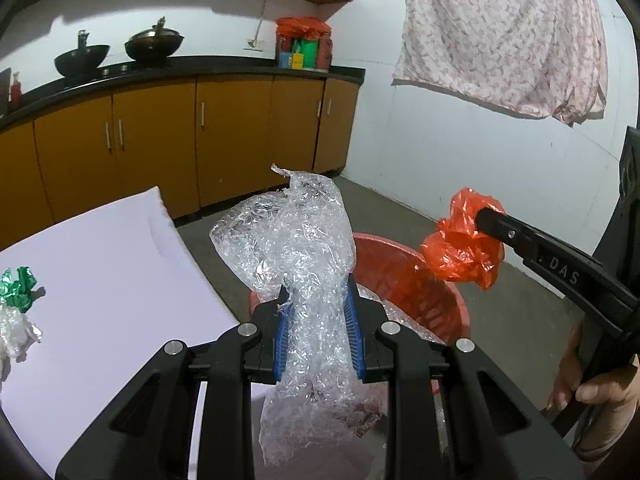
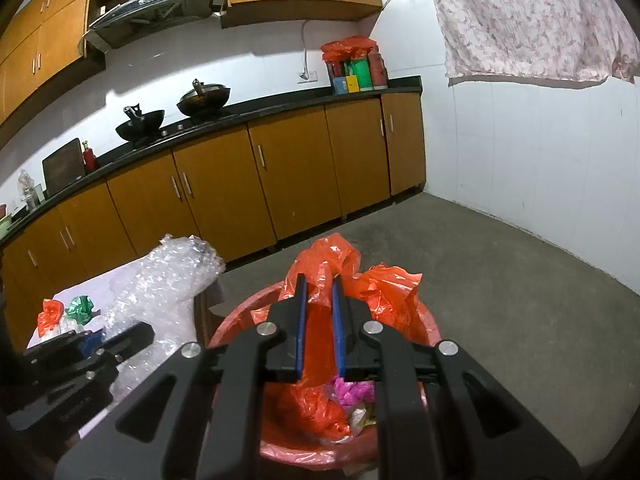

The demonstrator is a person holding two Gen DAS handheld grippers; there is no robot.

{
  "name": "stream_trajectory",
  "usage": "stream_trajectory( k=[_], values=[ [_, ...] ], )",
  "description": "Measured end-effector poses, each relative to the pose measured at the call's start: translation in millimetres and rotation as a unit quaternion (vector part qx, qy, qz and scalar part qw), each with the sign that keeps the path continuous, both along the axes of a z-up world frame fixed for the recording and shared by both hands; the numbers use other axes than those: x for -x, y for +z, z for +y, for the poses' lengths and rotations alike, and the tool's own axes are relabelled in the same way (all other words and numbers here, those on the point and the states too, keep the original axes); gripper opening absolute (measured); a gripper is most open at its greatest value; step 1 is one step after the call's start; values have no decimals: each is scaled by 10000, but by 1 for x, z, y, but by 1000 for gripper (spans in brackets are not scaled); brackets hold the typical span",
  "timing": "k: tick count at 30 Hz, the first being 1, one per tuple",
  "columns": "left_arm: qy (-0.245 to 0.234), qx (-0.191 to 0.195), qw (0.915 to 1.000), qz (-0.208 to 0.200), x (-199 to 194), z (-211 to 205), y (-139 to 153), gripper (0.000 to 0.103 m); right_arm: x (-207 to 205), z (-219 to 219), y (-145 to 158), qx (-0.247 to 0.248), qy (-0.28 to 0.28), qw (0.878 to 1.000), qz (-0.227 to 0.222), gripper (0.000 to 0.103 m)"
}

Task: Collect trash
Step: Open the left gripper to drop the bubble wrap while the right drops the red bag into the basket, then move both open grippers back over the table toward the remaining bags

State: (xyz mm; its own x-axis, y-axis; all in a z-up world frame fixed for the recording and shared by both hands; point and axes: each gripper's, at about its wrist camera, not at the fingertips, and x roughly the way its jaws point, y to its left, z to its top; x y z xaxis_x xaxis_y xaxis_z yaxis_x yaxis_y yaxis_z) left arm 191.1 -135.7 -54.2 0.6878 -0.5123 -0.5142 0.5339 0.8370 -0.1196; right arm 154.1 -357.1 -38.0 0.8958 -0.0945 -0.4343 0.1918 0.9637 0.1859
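Note:
My left gripper is shut on a crumpled sheet of clear bubble wrap and holds it at the white table's right edge, beside the red bin. The wrap also shows in the right wrist view. My right gripper is shut on a crumpled red plastic bag and holds it above the red bin. In the left wrist view the bag hangs over the bin's far rim. The bin holds red, pink and pale scraps.
On the white table lie a green foil wad, a clear plastic wad and a small red bag. Brown cabinets with woks on the black counter run behind. A patterned cloth hangs on the right wall.

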Motion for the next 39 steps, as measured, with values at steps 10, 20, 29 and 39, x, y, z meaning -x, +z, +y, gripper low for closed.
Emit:
stream_trajectory(
  k=[10,20,29,39],
  values=[
    [-196,-133,9997,93,-6,-18,-11,25,-8,-5,-4,-29,-25,10000,25,13],
    [-233,-113,9993,266,-18,-27,-19,36,-19,-10,-9,-104,-45,9999,68,17],
    [28,-31,9991,432,-24,-9,-25,52,-14,-17,-10,-220,-108,9997,3,48],
    [688,-97,9975,152,-12,35,-15,74,-6,-5,-5,-190,3,9997,-173,83]
  ],
)
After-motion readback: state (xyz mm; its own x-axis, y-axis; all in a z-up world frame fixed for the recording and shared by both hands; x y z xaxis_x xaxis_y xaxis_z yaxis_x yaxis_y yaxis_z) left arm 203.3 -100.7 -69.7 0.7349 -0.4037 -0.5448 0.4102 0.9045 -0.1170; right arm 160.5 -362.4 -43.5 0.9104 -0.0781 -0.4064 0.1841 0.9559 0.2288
